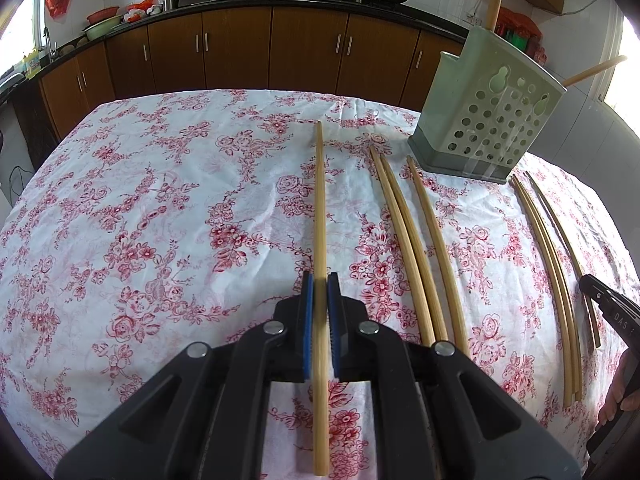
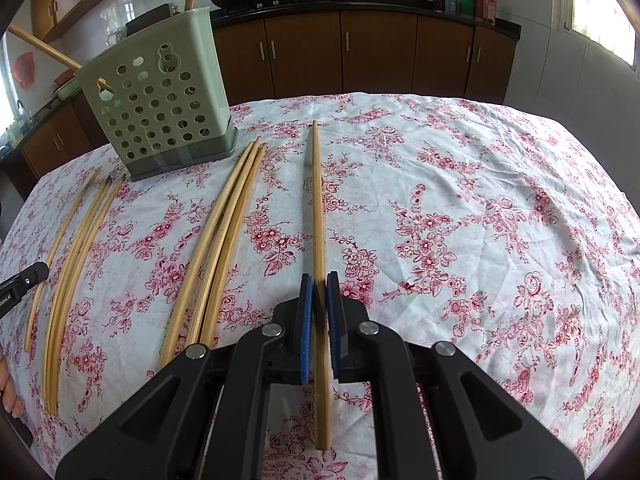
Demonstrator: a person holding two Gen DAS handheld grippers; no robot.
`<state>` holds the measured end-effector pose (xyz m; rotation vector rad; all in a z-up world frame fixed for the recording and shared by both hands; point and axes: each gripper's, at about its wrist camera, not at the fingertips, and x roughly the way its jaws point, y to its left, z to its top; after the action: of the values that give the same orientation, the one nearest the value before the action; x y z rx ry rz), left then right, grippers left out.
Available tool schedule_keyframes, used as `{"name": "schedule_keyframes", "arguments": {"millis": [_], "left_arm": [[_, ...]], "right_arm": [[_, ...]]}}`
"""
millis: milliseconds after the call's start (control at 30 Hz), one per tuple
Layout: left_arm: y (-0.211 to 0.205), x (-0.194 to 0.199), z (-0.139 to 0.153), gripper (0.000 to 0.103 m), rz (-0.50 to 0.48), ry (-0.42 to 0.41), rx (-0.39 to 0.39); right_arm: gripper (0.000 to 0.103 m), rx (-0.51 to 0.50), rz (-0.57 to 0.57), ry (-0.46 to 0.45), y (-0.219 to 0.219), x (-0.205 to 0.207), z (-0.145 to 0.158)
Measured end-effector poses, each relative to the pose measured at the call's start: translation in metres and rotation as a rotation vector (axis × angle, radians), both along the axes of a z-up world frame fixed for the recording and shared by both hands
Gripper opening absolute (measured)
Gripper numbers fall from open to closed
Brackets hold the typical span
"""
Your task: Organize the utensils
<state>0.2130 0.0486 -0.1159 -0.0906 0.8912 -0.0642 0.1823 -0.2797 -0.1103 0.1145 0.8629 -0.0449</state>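
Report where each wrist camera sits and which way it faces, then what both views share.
Left wrist: on the left tongs, facing across the floral tablecloth toward the cabinets; the leftmost chopstick runs between its pads; the right tongs and some fingers show at the right edge.
Right wrist: on the right tongs, facing the same way; the rightmost chopstick runs between its pads; the left tongs and fingers show at the left edge.
Shared: the green holder, loose chopsticks, tablecloth, cabinets.

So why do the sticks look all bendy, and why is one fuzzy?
Left wrist view: the fisheye lens bows the chopsticks near the edges; the one between the left gripper pads blurs close up. Right wrist view: same bowing at left; window glare top right.
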Motion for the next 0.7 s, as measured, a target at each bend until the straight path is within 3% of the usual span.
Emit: {"name": "schedule_keyframes", "arguments": {"millis": [467,700], "left_arm": [[0.0001,0.0001,-0.0003,0.01,0.0,-0.001,0.003],[-0.0068,-0.0082,-0.0004,0.01,-0.02,-0.001,0.085]], "right_arm": [[0.009,0.003,-0.001,0.001,0.0006,0.0003,-0.0001],[0.009,0.012,-0.003,0.0,-0.0014,-0.0019,0.0004]]}}
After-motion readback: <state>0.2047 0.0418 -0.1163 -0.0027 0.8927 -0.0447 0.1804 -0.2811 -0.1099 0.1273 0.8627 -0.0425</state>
